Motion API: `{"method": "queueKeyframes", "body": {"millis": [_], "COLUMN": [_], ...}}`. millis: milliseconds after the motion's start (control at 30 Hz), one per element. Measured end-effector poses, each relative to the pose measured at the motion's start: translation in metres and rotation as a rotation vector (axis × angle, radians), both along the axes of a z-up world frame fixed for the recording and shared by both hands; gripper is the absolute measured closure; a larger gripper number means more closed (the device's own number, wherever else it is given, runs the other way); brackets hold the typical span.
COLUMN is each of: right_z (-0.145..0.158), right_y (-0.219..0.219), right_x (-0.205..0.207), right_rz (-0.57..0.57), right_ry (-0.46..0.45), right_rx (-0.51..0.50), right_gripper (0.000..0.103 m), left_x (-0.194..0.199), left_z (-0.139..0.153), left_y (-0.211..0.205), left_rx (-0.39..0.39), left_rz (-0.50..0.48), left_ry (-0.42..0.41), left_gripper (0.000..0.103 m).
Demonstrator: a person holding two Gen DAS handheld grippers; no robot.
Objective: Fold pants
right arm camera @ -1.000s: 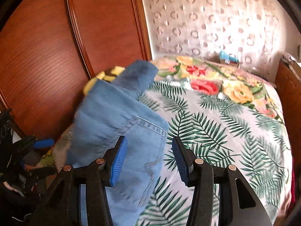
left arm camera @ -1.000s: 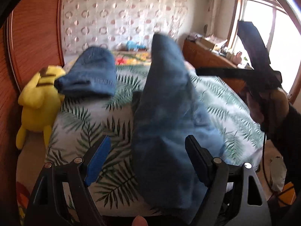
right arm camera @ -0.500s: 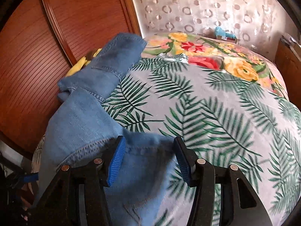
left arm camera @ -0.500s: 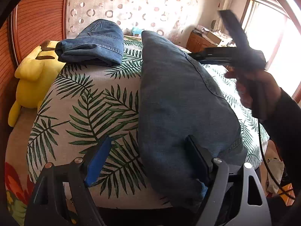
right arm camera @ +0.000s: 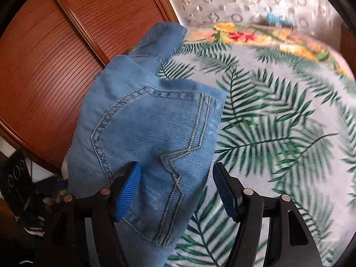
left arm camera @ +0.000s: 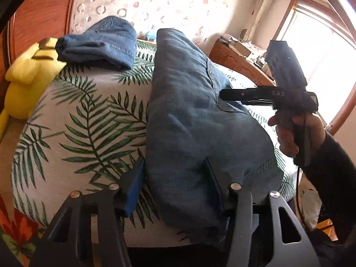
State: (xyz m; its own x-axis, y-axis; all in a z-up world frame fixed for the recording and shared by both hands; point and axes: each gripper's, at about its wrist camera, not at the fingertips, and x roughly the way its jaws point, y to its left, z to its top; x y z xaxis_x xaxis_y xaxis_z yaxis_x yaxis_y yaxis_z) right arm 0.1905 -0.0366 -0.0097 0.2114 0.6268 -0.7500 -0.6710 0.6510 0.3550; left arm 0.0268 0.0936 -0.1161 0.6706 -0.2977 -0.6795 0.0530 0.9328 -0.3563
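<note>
Blue denim pants (left arm camera: 189, 111) lie in a long strip down the leaf-print bed. My left gripper (left arm camera: 175, 184) is at their near end, jaws apart with the cloth between them. In the right wrist view the pants' pocket part (right arm camera: 155, 133) bulges up between the jaws of my right gripper (right arm camera: 178, 184), which stand wide apart. The right gripper also shows in the left wrist view (left arm camera: 224, 94), its tip over the pants' right edge.
A second folded pair of jeans (left arm camera: 100, 44) lies at the bed's far left, next to a yellow plush toy (left arm camera: 26, 77). A wooden wardrobe (right arm camera: 55, 55) stands left of the bed. A wooden dresser (left arm camera: 240, 62) stands by the window at right.
The pants went from hanging in the air to lying on the bed. My left gripper's jaws have narrowed around the near end. The right gripper moved in over the pants' pocket part.
</note>
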Motion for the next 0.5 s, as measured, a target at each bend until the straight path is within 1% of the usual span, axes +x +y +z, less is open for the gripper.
{"method": "queueKeyframes", "body": {"millis": [67,167,233,267,333,367,400,433,467,500], "right_z": [-0.011,-0.015,-0.017,-0.017,-0.016,-0.015,-0.013,-0.007,0.000,0.007], "right_y": [-0.001,-0.002,0.000,0.002,0.005,0.006,0.006,0.006,0.006,0.006], "right_x": [0.004,-0.005,-0.008,-0.012,-0.017,-0.018,-0.018,-0.019,-0.020,-0.020], "right_rz": [0.015,0.024,0.035,0.049,0.057,0.054,0.051,0.051,0.051,0.043], "right_ry": [0.030,0.029,0.043,0.047,0.032,0.032,0.031,0.025,0.022,0.013], "right_rx": [0.029,0.026,0.022,0.014,-0.006,0.003,0.014,0.025,0.038,0.053], "right_gripper": [0.034,0.034,0.034,0.034,0.035,0.047,0.054,0.069,0.078,0.081], "left_x": [0.001,0.000,0.000,-0.001,-0.002,-0.002,-0.002,-0.002,-0.002,-0.002], "left_z": [-0.004,-0.003,-0.003,-0.003,-0.001,0.000,0.001,0.003,0.005,0.009], "left_y": [0.001,-0.002,-0.004,-0.007,-0.010,-0.013,-0.015,-0.016,-0.016,-0.014], "left_rx": [-0.033,-0.027,-0.031,-0.030,-0.032,-0.022,-0.007,0.007,0.008,-0.002], "left_rz": [-0.003,-0.006,-0.010,-0.015,-0.029,-0.030,-0.028,-0.024,-0.017,-0.004], "left_ry": [0.007,0.001,-0.005,-0.010,-0.020,-0.027,-0.030,-0.035,-0.039,-0.051], "left_gripper": [0.050,0.052,0.060,0.062,0.076,0.077,0.082,0.084,0.086,0.089]}}
